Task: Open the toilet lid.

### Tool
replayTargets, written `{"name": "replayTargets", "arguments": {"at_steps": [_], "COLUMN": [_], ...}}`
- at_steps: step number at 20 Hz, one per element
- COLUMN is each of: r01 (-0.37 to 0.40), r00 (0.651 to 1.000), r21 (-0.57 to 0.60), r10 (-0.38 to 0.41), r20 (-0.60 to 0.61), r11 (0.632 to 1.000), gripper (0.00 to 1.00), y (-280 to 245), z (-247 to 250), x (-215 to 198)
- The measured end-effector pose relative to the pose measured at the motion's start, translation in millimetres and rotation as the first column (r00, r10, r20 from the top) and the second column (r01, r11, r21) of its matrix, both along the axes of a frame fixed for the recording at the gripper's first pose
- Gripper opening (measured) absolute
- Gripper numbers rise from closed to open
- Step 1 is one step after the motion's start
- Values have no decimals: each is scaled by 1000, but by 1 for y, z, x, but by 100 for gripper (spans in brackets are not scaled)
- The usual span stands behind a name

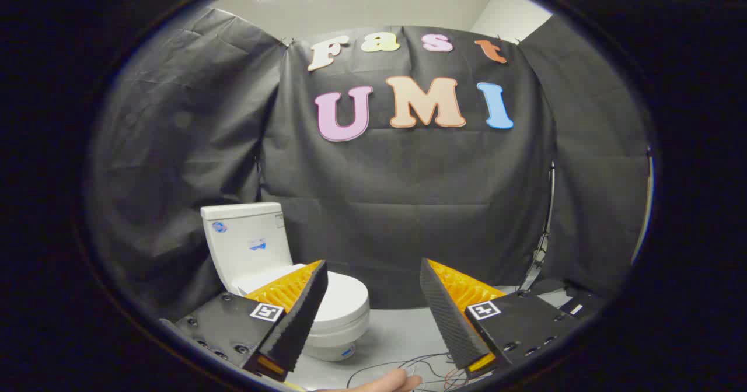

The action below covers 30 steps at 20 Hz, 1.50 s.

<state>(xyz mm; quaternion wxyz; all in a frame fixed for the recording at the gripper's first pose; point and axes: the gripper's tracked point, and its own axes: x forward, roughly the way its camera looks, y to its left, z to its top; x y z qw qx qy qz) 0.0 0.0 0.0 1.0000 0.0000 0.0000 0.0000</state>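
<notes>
A white toilet (327, 316) stands on the floor beyond my left finger, against the black cloth wall. Its lid (344, 294) lies flat and closed over the bowl, and the tank (248, 241) rises behind it. My gripper (373, 275) is held well back from the toilet, open, with nothing between its fingers. The left finger (295, 316) overlaps part of the lid and bowl in the view; the right finger (449, 316) is off to the right of the toilet.
A pale grey floor (397, 333) runs from the toilet toward me. Thin wires (402, 366) lie on it just ahead of the fingers, beside a person's hand (385, 384). A stand leg (540, 252) and dark gear (575, 304) sit at the right.
</notes>
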Motion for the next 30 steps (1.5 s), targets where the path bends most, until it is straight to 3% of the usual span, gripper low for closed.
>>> {"name": "replayTargets", "arguments": {"at_steps": [3,6,9,12,17,26,30], "r01": [-58,3,51,119,181,180,165], "r00": [995,994,993,992,982,983,986], "r21": [55,51,105,132,139,147,195], "r10": [53,-8,-61,-123,-186,-185,-166], "r20": [85,105,97,26,20,18,-13], "r11": [997,999,993,984,974,973,967], "gripper": [98,98,98,99,99,99,99], "y": [24,51,96,125,127,130,142], "z": [27,32,16,-30,-52,-65,-96], "x": [48,69,56,25,-5,-3,10]}}
